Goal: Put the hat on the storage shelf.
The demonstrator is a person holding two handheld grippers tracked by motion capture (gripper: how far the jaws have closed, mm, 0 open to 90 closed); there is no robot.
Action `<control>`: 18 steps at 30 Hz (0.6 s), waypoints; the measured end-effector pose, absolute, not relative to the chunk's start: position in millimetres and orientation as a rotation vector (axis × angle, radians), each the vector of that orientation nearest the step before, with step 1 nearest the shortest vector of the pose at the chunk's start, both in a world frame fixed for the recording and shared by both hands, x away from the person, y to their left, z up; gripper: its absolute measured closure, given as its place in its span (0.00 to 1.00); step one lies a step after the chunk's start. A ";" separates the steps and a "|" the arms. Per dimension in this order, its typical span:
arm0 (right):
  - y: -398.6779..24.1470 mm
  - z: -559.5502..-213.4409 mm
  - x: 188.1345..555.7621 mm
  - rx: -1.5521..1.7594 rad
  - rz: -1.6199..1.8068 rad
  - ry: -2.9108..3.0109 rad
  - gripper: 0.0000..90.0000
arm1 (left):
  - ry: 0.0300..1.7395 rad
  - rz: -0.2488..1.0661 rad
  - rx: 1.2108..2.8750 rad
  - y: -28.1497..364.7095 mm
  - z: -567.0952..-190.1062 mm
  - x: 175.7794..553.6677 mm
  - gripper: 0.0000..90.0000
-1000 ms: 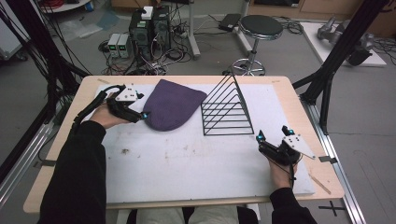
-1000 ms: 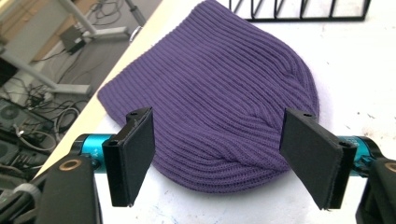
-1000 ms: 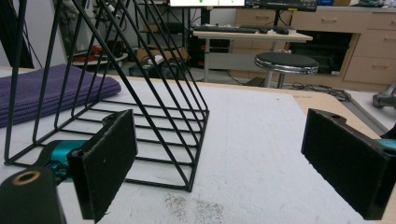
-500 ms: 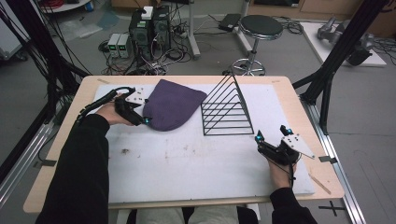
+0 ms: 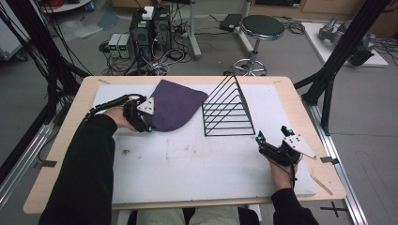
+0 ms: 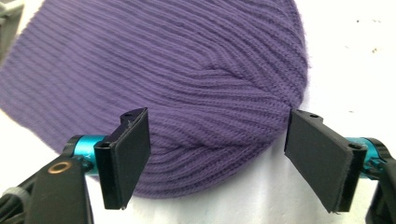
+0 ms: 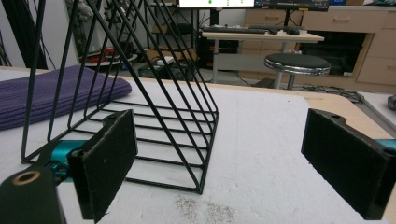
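Left gripper — fingers wide over purple beanie

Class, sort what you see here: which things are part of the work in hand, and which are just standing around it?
Part of the work:
purple knitted hat
left gripper, jaws open around the hat's rounded end
black wire rack, beside the hat

Standing around:
right gripper, open, away from the hat
round stool
computer boxes on the floor
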State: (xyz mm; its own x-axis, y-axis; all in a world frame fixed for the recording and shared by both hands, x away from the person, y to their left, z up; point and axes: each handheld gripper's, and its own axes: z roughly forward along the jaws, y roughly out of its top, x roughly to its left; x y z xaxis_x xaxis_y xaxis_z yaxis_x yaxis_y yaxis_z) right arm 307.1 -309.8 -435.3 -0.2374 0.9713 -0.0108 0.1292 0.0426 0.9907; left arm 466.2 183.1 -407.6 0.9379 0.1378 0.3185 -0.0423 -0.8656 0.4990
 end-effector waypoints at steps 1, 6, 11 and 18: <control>-309.9 -435.4 307.2 1.167 1.298 1.501 0.11 | 0.070 0.464 2.586 182.2 -409.2 466.6 0.27; -310.1 -435.6 307.4 1.174 1.296 1.501 0.11 | 0.064 0.426 2.613 177.3 -417.3 471.1 0.24; -310.1 -435.6 307.5 1.178 1.297 1.499 0.11 | 0.109 0.409 2.597 175.8 -423.2 477.7 0.15; -310.5 -435.3 307.4 1.178 1.300 1.496 0.11 | 0.125 0.313 2.585 180.1 -423.1 482.7 0.28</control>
